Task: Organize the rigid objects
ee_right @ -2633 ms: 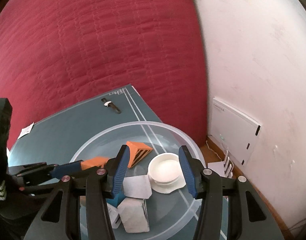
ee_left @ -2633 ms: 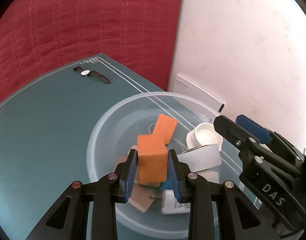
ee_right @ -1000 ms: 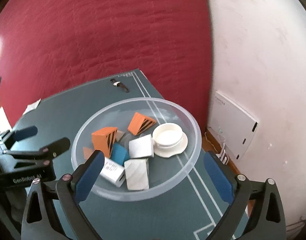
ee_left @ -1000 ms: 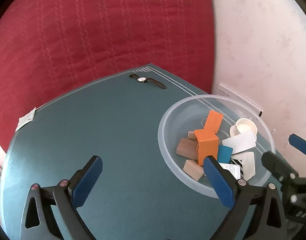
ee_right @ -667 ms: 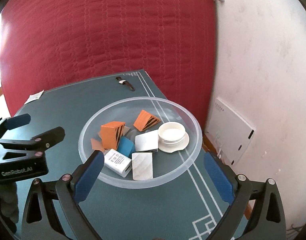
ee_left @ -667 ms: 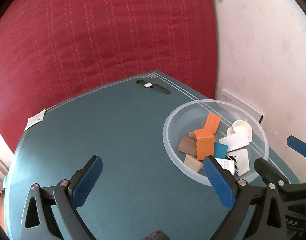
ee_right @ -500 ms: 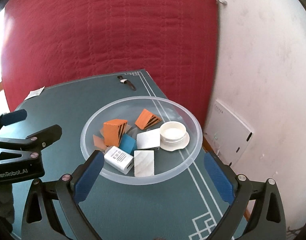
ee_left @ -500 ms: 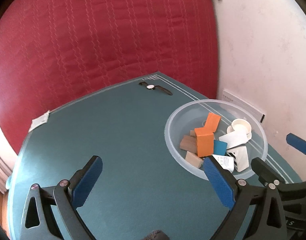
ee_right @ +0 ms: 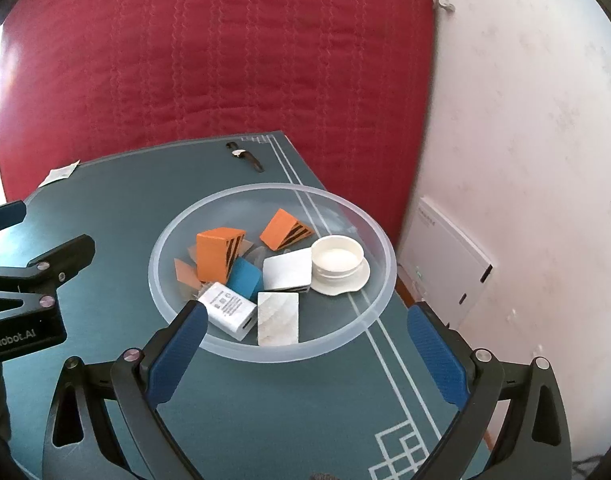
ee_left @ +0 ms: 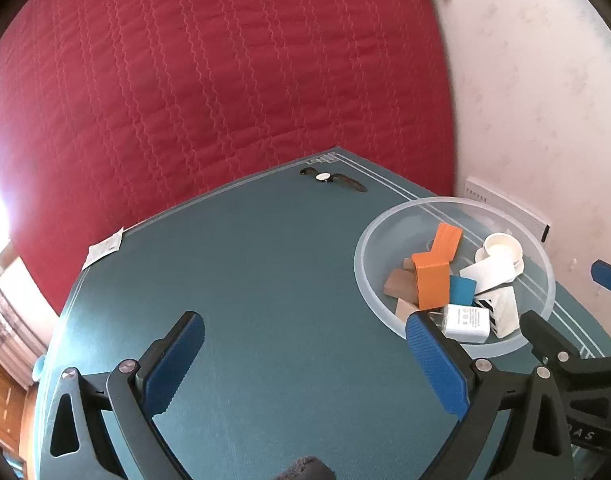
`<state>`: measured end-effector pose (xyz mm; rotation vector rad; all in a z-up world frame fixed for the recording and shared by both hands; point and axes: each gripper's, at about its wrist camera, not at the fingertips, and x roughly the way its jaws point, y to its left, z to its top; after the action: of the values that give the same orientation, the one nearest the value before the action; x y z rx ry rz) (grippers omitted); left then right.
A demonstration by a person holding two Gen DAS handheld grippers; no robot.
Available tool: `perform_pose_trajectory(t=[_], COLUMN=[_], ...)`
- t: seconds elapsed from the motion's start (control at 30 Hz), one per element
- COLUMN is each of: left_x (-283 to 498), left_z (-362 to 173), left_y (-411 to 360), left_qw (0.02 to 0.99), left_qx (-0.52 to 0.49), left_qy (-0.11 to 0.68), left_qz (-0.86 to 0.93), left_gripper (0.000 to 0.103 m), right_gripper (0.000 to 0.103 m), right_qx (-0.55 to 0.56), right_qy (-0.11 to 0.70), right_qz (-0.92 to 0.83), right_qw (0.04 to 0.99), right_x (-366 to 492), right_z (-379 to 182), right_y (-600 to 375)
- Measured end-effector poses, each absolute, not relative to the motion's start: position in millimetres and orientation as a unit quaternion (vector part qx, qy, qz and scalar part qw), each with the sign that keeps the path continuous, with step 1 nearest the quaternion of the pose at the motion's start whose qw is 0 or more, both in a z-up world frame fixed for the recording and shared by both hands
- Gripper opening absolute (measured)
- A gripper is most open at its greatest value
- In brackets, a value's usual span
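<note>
Starting at your left: the paper slip [ee_left: 104,247] at the table's [ee_left: 265,280] left edge and the wristwatch [ee_left: 331,179] near its far corner both lie outside the bowl. If the watch counts as one of the rigid things, you could easily leave it behind. It lies flat, so a shallow grab would likely skid it toward the far edge.

Further right, the clear bowl [ee_right: 369,312] sits near the table's right edge, piled loosely with two orange blocks [ee_right: 217,254], a blue piece [ee_right: 243,278], a white charger [ee_right: 227,310], pale tiles [ee_right: 277,318] and a white cap [ee_right: 337,258]. A careless reach could knock the leaning orange block over or nudge the light bowl off that edge.

Your left gripper [ee_left: 301,354] hangs above bare table with its jaws spread wide and nothing between them. Your right gripper [ee_right: 305,350] is likewise wide apart and empty, raised on the near side of the bowl.
</note>
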<state>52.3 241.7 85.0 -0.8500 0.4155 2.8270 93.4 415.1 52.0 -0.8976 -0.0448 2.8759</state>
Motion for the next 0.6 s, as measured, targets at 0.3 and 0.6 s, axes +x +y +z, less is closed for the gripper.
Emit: perform_pose_trajectory(t=[0.3, 0.6], left_x=[54.5, 57.0], left_z=[79.0, 77.9], left_y=[245.9, 247.9], left_qw=[0.073, 0.076], left_qx=[-0.289, -0.289], left_qy=[0.153, 0.158], left_qz=[0.942, 0.941], left_gripper=[0.102, 0.102], right_gripper=[0.101, 0.101], right_qx=[-0.302, -0.305], right_qy=[-0.014, -0.017], right_qz=[0.951, 0.950], right_qw=[0.067, 0.066], right_x=[92.0, 88.2], right_z=[49.5, 47.0], right_y=[417.6, 419.4])
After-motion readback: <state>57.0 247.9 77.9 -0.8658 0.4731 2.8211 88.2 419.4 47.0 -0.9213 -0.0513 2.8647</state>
